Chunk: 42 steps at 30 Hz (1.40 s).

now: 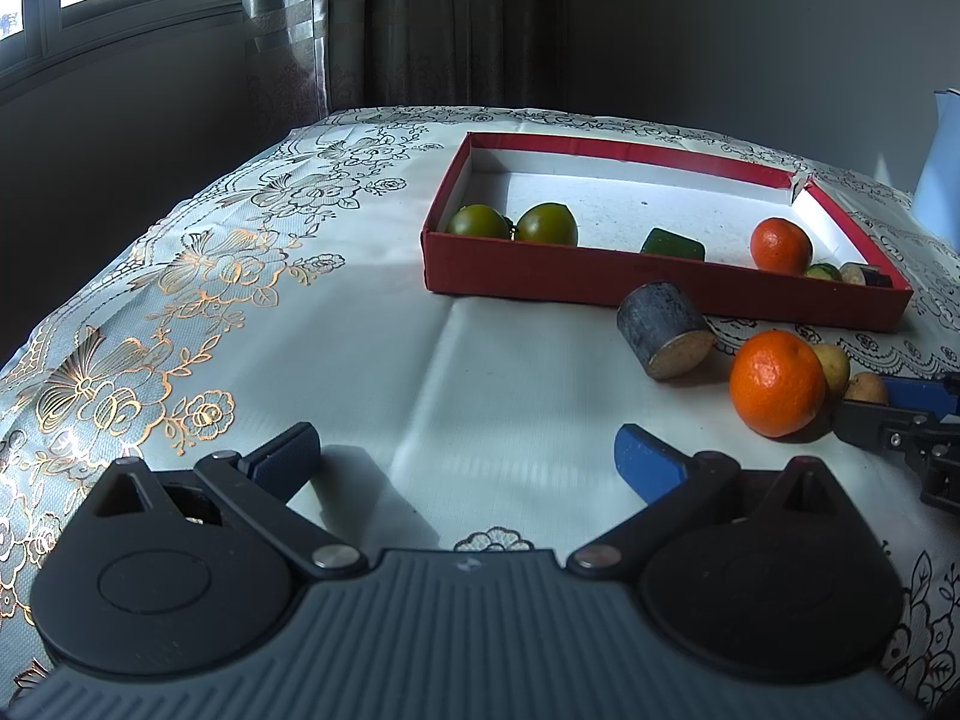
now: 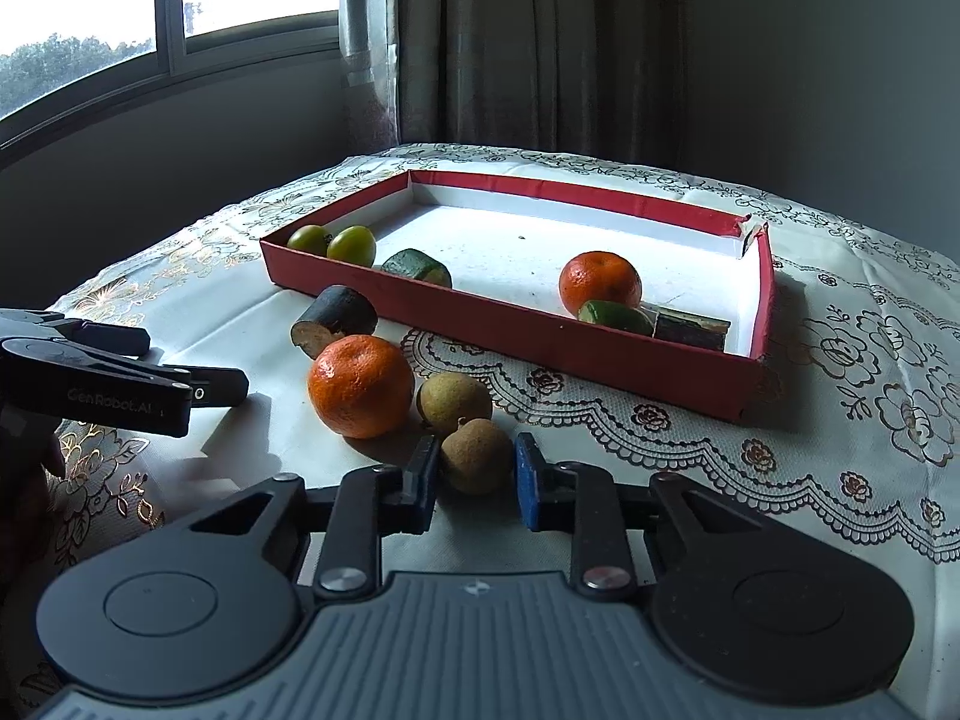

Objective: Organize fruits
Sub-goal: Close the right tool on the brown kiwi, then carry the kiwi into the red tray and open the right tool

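Observation:
A red box (image 2: 600,354) (image 1: 600,285) holds two green fruits (image 2: 351,245), an orange (image 2: 600,282) and cut vegetable pieces (image 2: 615,315). On the cloth before it lie an orange (image 2: 360,385) (image 1: 777,382), two small brown fruits and a dark cut piece (image 2: 336,318) (image 1: 663,330). My right gripper (image 2: 474,474) is open, its fingers on either side of the nearer brown fruit (image 2: 477,461), not closed on it. The other brown fruit (image 2: 453,401) lies behind. My left gripper (image 1: 468,465) is open and empty over bare cloth.
The table has a floral cloth (image 1: 210,276) with a lace runner (image 2: 750,450). A curtain and window stand behind. The left gripper shows at the left in the right wrist view (image 2: 198,387). A pale blue object (image 1: 939,168) stands at the far right.

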Tool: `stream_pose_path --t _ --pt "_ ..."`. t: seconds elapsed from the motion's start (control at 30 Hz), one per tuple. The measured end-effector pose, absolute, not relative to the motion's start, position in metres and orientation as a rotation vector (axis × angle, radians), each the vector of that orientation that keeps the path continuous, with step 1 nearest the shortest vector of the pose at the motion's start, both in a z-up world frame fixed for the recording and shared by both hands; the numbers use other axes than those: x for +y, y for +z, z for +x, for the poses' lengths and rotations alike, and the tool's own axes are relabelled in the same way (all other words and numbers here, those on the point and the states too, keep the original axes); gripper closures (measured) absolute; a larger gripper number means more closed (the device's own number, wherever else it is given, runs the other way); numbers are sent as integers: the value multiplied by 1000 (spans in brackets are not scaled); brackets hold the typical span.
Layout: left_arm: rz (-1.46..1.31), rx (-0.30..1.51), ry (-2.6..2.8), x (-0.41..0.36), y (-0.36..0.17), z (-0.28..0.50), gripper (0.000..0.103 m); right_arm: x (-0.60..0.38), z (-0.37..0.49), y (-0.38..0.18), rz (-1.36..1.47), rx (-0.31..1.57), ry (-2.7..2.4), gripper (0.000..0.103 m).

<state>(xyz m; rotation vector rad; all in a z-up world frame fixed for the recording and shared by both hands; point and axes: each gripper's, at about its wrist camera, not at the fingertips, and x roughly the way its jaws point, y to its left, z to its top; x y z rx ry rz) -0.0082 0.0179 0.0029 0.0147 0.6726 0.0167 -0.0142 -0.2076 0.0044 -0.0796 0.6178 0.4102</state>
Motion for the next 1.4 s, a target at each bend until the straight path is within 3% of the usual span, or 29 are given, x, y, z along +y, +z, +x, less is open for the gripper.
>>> stream_pose_path --t 1.4 --pt "14 673 16 18 3 -8 0 -220 -16 22 -19 541 378 78"
